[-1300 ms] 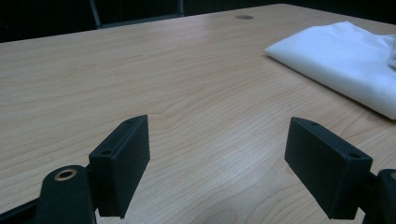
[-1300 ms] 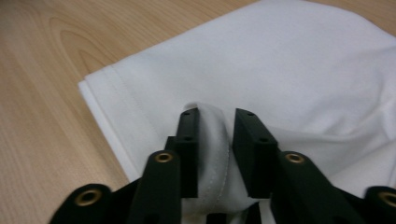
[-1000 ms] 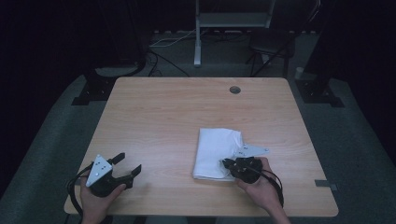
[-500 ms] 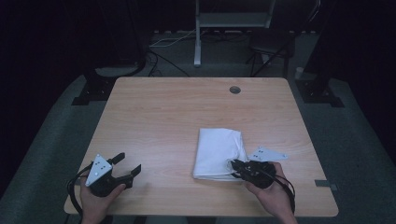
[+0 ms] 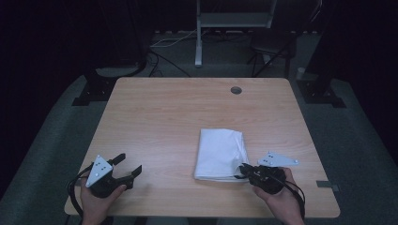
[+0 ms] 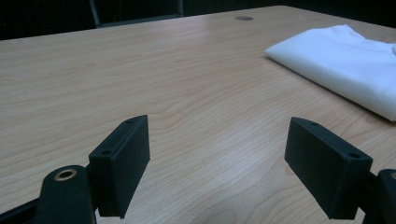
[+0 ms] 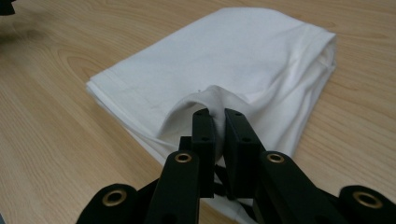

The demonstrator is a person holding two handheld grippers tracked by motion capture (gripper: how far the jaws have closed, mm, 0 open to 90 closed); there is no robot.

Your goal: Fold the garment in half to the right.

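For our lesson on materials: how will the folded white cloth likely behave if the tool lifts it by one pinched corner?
Probably floppy: the folded white cloth already puckers where the right tool pinches it. Its layers would likely unfold and hang. It looks thin, so probably light.

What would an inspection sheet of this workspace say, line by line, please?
Surface: wooden table, bare apart from the cloth; round cable hole near the far edge.
Job's things: folded white cloth, near corner pulled up into a fold.
Clutter: nothing seen.
Grippers: left tongs open, nothing between them; right tongs shut on the cloth's corner.
Cables: black cable trails from the left tongs; more on the floor behind.
Surroundings: dark room, grey floor, white stand, chair.
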